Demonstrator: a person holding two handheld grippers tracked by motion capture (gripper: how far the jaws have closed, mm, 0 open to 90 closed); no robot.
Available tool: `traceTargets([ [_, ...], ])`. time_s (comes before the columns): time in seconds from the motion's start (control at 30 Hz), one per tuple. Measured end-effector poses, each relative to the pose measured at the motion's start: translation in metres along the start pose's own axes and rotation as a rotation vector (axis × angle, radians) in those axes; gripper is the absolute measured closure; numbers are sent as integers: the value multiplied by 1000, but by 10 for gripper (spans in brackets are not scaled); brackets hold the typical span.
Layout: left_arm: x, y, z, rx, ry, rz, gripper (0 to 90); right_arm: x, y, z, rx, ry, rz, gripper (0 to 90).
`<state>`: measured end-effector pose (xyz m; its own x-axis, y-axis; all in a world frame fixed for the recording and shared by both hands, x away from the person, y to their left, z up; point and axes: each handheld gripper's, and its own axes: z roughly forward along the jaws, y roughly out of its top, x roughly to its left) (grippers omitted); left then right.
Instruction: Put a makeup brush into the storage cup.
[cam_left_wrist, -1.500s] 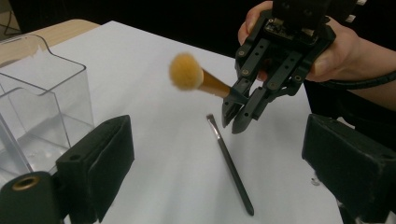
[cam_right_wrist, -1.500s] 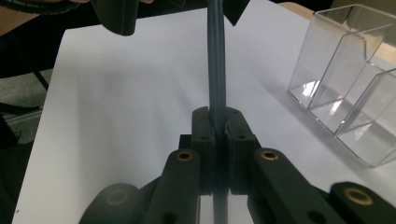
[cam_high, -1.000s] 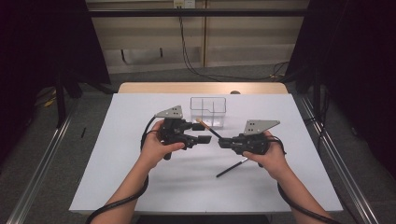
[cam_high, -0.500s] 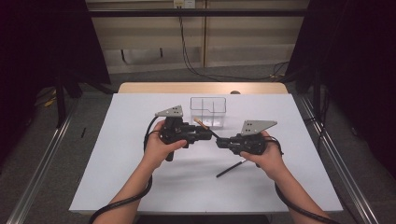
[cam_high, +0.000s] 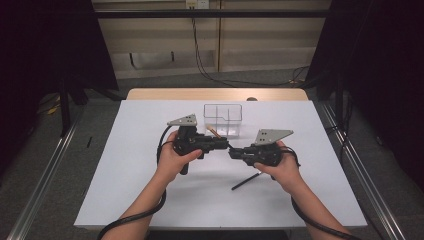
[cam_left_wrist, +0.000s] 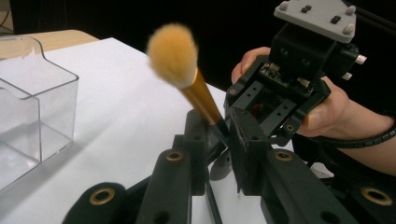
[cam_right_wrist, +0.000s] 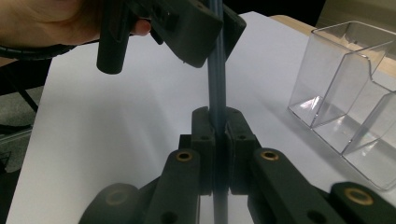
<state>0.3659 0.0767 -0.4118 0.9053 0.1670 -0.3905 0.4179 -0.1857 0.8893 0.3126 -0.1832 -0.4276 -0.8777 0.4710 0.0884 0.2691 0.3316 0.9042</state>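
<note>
Two grippers now meet on one makeup brush (cam_left_wrist: 194, 84). The right gripper (cam_right_wrist: 217, 126) is clenched on the dark handle, which rises between its jaws. The left gripper (cam_left_wrist: 217, 149), closer than a second ago, has the handle between its jaws just below the gold ferrule; whether it grips is unclear. Beyond the jaws, a clear divided box (cam_high: 223, 120) stands on the worktop (cam_high: 130, 150). Judged: a handover or a joint carry toward the box.

A lab recording booth: black curtains (cam_high: 55, 55), white-covered table (cam_high: 135, 185), floor rails (cam_high: 40, 180).
</note>
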Motion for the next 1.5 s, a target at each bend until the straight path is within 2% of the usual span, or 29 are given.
traceTargets([
  [0.2, 0, 0, 0, -36, 1, -5, 774, 1, 1, 2, -6, -2, 13, 850],
  [0.4, -1, -1, 0, -49, 4, -4, 779, 1, 1, 5, -7, 2, 27, 849],
  [0.7, -3, -1, 2, -79, 2, 4, 823, 4, 0, 14, -1, 8, 44, 849],
  [1.2, -5, -3, 8, -108, 31, 47, 826, 4, -2, 22, -15, 9, 89, 847],
  [1.5, -8, -3, 8, -128, 37, 84, 826, 5, 0, 26, -27, 11, 89, 841],
])
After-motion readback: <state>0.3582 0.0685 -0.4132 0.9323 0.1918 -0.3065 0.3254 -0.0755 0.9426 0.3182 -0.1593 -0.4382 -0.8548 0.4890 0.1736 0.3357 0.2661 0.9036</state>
